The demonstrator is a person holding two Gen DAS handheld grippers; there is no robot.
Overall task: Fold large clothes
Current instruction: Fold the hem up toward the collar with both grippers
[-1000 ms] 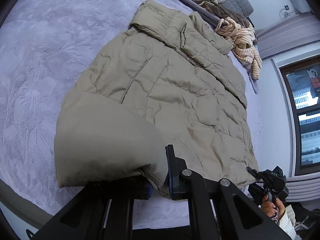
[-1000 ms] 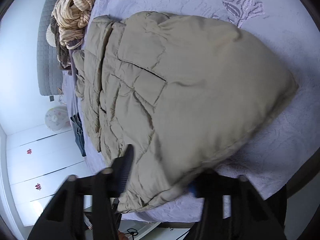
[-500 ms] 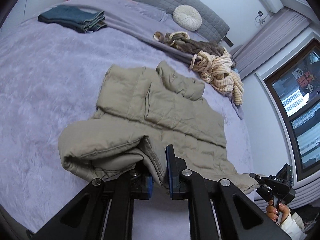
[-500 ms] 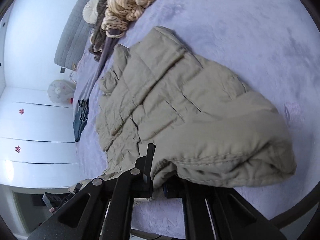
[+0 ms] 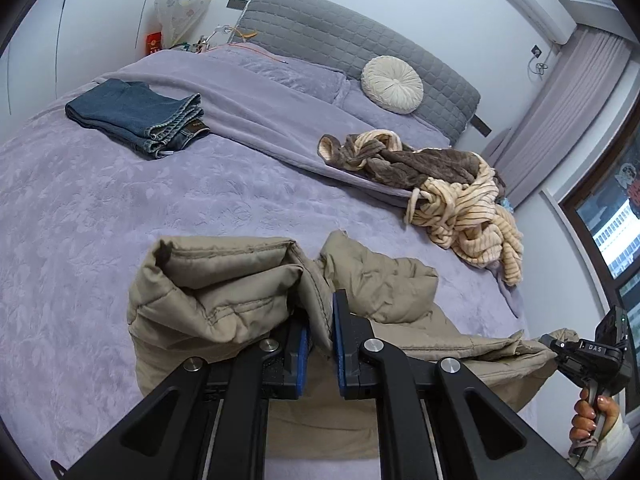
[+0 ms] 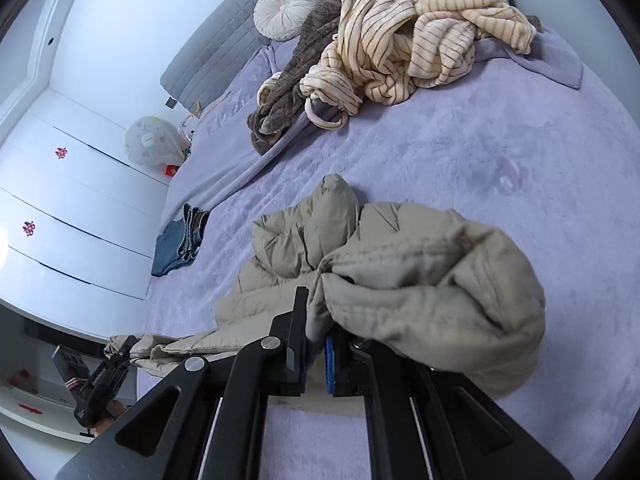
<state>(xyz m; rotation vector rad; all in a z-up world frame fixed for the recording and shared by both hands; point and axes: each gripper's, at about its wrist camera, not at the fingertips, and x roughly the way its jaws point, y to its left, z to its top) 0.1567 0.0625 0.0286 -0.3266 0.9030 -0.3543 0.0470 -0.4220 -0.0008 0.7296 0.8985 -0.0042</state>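
Lifted since earlier: khaki jacket (image 5: pixel 224 292) hem now raised off purple bed (image 5: pixel 120 200), formerly flat. Left gripper (image 5: pixel 320 344) clamps hem corner; right gripper (image 6: pixel 316 340) clamps opposite corner, likely to carry hem toward collar.

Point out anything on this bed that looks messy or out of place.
A striped cream garment and a brown fleece one lie tangled in a heap near the grey headboard, unlike the neatly folded blue jeans.
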